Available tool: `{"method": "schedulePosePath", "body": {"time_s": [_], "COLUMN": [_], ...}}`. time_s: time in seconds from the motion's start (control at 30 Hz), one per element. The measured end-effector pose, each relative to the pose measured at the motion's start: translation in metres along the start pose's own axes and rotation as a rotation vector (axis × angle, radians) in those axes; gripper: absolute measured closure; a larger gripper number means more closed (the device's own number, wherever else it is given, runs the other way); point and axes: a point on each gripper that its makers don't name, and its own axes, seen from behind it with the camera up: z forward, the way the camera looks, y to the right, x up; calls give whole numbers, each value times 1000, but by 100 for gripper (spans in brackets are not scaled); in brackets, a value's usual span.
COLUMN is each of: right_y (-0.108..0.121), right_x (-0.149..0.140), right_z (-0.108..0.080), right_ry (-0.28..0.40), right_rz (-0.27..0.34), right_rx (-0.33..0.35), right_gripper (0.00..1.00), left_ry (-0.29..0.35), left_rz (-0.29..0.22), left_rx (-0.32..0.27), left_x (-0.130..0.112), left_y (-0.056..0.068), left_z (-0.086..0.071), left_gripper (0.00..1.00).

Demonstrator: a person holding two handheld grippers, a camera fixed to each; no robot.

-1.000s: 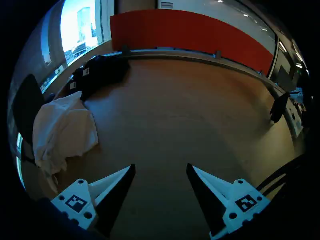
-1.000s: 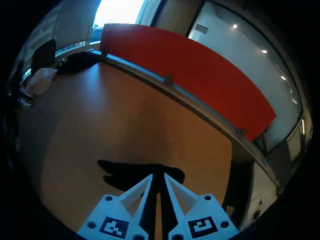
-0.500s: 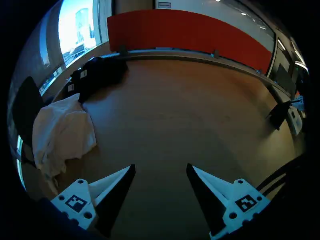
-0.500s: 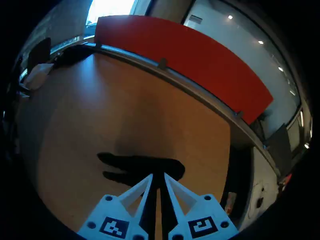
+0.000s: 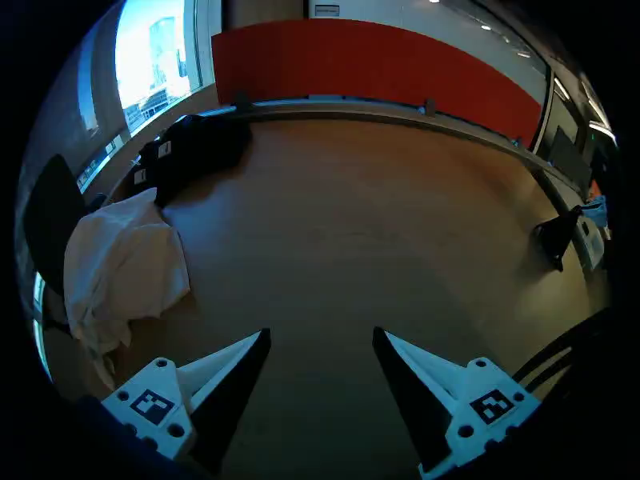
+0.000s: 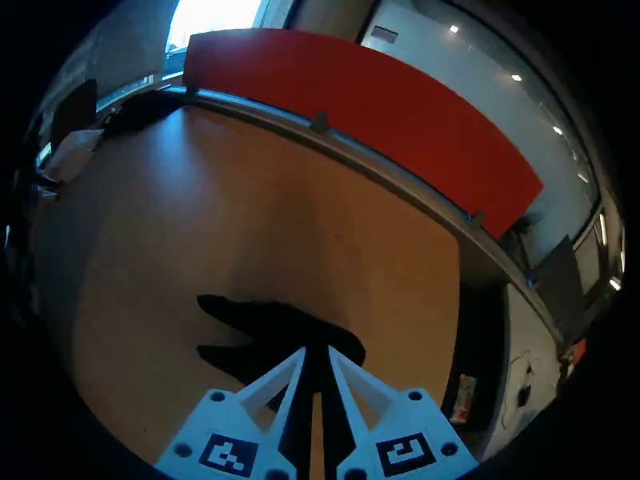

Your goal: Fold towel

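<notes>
We hold the left gripper (image 5: 320,331) above the wooden table (image 5: 360,208), its jaws spread wide with nothing between them. The white towel (image 5: 120,268) lies crumpled at nine o'clock by the table's edge, just beside a black bag (image 5: 196,144) at eleven. In the right gripper view, our right gripper (image 6: 317,350) has its jaws closed and empty, and the towel sits far off at ten o'clock.

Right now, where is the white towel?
In the left gripper view, the towel lies crumpled at the left edge of the table, right next to the black bag.
</notes>
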Motion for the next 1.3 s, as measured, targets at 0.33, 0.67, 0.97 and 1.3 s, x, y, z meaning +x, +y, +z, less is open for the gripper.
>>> {"method": "schedulePosePath", "body": {"time_s": [0.33, 0.67, 0.97, 1.3], "right_y": [9, 11, 3, 1], "right_x": [43, 75, 62, 38], "right_z": [1, 12, 23, 24], "right_ry": [67, 111, 96, 82], "right_rz": [-17, -30, -23, 4], "right_rx": [-23, -21, 1, 7], "right_gripper": [96, 96, 96, 96], "left_ry": [6, 12, 13, 11], "left_rz": [-6, -14, -16, -8], "left_rx": [6, 17, 25, 25], "left_x": [0, 2, 3, 3], "left_y": [-4, -11, -14, -12], "left_z": [-2, -4, -5, -5], "left_gripper": [6, 6, 6, 6]}}
